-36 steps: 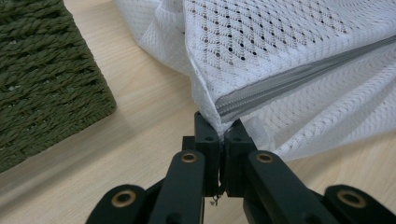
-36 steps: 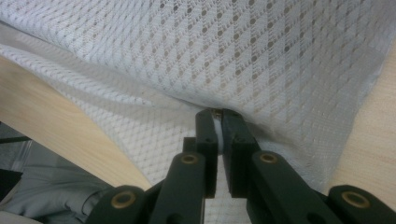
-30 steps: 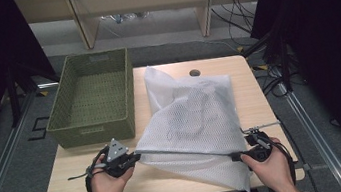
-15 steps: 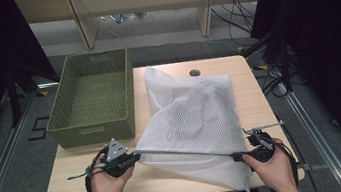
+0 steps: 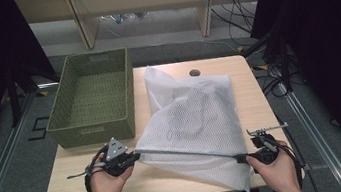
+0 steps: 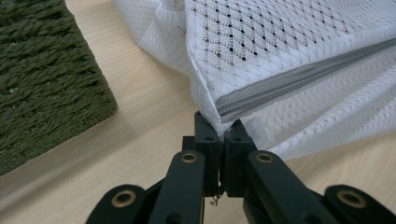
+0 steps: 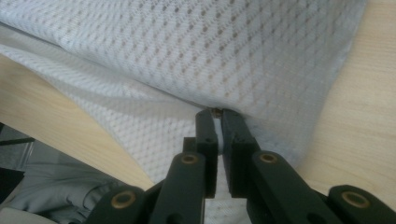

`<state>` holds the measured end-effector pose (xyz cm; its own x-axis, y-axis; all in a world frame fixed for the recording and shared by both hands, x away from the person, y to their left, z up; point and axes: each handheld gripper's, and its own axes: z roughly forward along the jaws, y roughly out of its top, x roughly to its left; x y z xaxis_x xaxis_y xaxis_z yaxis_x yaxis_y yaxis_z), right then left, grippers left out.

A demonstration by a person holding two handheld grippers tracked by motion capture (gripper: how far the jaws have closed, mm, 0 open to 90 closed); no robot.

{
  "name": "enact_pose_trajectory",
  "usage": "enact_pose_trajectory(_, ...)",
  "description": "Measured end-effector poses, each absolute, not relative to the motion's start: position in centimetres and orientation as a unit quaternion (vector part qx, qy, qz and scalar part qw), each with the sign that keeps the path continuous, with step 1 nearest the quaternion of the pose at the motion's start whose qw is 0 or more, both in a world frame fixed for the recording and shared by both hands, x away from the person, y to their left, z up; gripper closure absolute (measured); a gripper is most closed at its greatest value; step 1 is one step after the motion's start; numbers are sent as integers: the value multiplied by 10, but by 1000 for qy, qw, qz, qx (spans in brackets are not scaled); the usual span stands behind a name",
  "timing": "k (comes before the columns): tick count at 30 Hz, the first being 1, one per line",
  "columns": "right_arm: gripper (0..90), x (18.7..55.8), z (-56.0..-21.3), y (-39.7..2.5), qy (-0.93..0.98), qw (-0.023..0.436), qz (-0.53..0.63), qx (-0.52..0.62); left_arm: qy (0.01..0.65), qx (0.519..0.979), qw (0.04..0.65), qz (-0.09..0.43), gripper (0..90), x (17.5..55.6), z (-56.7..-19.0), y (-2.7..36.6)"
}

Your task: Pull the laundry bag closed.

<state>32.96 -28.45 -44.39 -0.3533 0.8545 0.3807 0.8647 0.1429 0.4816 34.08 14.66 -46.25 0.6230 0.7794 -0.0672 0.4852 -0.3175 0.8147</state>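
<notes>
Left gripper (image 5: 134,157) is clamped on the mesh bag (image 5: 195,123) at its zipper's (image 6: 299,77) end; right gripper (image 5: 242,157) pinches the other end. The taut zipper runs straight between them, the bag lying beyond both.

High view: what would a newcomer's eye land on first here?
The white mesh laundry bag sprawls across the table's middle, its grey zipper edge stretched taut between the left gripper and the right gripper, both clamped on it. Next comes the green woven basket, at the table's left.
</notes>
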Motion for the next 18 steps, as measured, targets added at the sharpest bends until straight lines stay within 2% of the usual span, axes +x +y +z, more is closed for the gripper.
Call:
enact_pose_trajectory(11, 870, 325, -443, -292, -745, 23, -320, -585, 404, 791, 429, 166, 871, 341, -464, 148)
enact_pose_trajectory(15, 870, 323, -441, -292, -740, 3, -294, -605, 408, 788, 430, 166, 870, 342, -465, 148)
enact_pose_trajectory(18, 870, 321, -440, -291, -727, 25, -288, -622, 401, 794, 424, 170, 871, 343, -464, 149)
